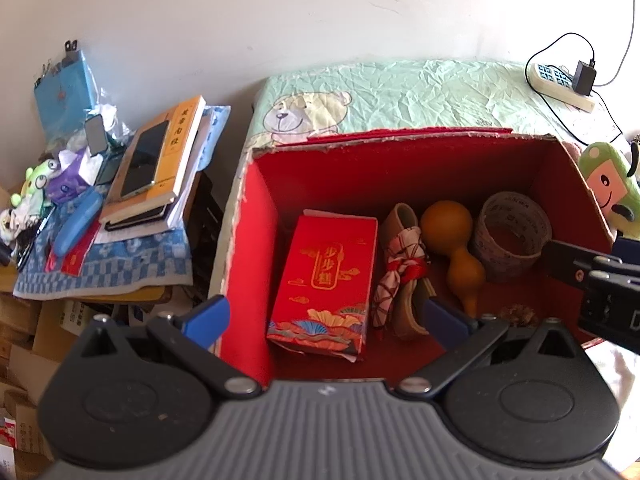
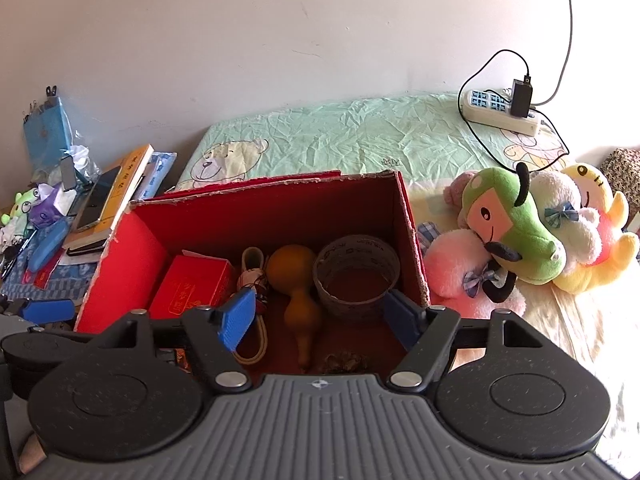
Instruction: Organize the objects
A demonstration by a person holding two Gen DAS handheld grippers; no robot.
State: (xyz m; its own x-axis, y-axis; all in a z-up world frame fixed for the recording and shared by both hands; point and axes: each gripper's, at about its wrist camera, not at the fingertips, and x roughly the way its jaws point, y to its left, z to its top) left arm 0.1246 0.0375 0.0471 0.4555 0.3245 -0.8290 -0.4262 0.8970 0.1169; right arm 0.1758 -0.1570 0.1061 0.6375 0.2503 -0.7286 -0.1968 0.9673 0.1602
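Observation:
An open red cardboard box [image 1: 256, 216] [image 2: 132, 252] stands on the bed. Inside it lie a small red packet [image 1: 324, 280] [image 2: 192, 288], a sandal with a red tie [image 1: 400, 272], an orange gourd [image 1: 452, 240] [image 2: 296, 280] and a roll of tape [image 1: 508, 232] [image 2: 356, 276]. My left gripper [image 1: 326, 316] is open and empty above the box's near left side. My right gripper [image 2: 322, 320] is open and empty above the box's near edge; it also shows at the right of the left wrist view [image 1: 592, 276].
Several plush toys [image 2: 520, 232] lie on the bed right of the box. A power strip [image 2: 500, 112] with charger and cables sits at the far right. A cluttered side table [image 1: 100, 264] with books [image 1: 160, 160], a phone and small items stands left.

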